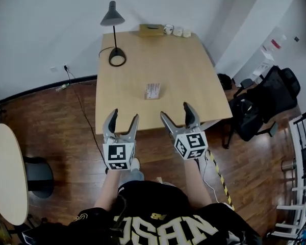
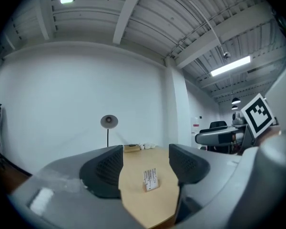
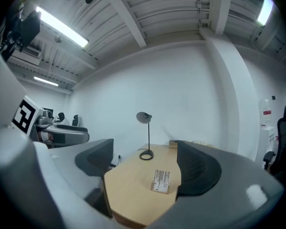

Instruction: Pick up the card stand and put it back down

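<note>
White-walled room with wooden floor (image 1: 56, 119), pale table (image 1: 143, 60) upper centre, card stand (image 1: 153, 91) mid-table, black lamp (image 1: 113, 34) upper left, left gripper (image 1: 125, 114) and right gripper (image 1: 175, 110) below, fingers apart, empty.

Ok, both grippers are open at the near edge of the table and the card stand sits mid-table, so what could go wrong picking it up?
The card stand looks small and stands free on the table, so a jaw arriving off-centre may tip or push it. The left gripper and right gripper sit side by side, both open; reaching with both could make them collide.
</note>
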{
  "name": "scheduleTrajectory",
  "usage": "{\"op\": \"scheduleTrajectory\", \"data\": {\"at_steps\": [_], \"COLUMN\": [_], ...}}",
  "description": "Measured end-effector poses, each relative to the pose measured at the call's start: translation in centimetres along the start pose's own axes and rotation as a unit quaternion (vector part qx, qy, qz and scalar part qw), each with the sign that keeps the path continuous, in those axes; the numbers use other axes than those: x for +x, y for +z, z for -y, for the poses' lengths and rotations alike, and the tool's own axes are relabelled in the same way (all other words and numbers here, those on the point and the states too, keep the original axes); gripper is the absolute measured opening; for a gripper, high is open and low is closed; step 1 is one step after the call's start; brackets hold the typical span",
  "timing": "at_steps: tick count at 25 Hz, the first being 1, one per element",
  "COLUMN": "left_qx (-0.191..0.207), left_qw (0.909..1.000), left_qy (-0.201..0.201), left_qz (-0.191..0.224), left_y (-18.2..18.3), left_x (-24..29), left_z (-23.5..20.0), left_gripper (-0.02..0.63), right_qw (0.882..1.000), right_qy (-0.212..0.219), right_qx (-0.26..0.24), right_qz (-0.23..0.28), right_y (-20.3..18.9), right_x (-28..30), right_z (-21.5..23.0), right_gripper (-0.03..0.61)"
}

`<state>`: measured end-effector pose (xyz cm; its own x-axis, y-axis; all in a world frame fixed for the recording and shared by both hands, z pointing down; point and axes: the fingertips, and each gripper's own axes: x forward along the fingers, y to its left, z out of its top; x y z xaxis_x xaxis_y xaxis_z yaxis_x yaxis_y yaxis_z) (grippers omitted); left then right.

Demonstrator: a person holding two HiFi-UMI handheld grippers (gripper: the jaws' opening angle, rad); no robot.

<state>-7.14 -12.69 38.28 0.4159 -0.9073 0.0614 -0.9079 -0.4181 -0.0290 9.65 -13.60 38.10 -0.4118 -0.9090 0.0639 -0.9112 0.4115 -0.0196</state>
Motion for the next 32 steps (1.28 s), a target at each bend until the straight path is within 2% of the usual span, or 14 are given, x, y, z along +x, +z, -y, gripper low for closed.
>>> {"op": "scheduleTrajectory", "data": {"at_steps": [5,11,21,26,32], "left_qx": [-0.003,-0.001,0.061,0.075,0.081], "left_qw": [0.9997,0.9989,0.9926,0.9839,0.972], "left_qy": [-0.015,-0.01,-0.013,-0.059,-0.112], "left_qz": [-0.02,-0.045,-0.104,-0.151,-0.19], "left_y": [-0.8,-2.6,-2.9,-4.6,-8.5], "left_x": [4.2,6.0,9.0,11.4,14.7], "left_z": [-2.4,-5.5,-16.3,-17.8,-17.5], "left_gripper": [0.315,0.344,0.397,0.435,0.448], "right_qw": [1.0,1.0,0.998,0.997,0.996], "right_qy": [-0.01,0.0,0.032,0.028,0.013], "right_qx": [0.012,0.027,0.045,0.055,0.059], "right_qz": [-0.005,-0.002,-0.018,-0.037,-0.07], "right_y": [-0.3,-0.8,-2.7,-4.8,-8.4], "right_x": [3.5,6.5,9.5,10.1,10.3], "right_z": [2.6,6.0,8.6,10.3,12.3], "right_gripper": [0.416,0.416,0.416,0.416,0.416]}}
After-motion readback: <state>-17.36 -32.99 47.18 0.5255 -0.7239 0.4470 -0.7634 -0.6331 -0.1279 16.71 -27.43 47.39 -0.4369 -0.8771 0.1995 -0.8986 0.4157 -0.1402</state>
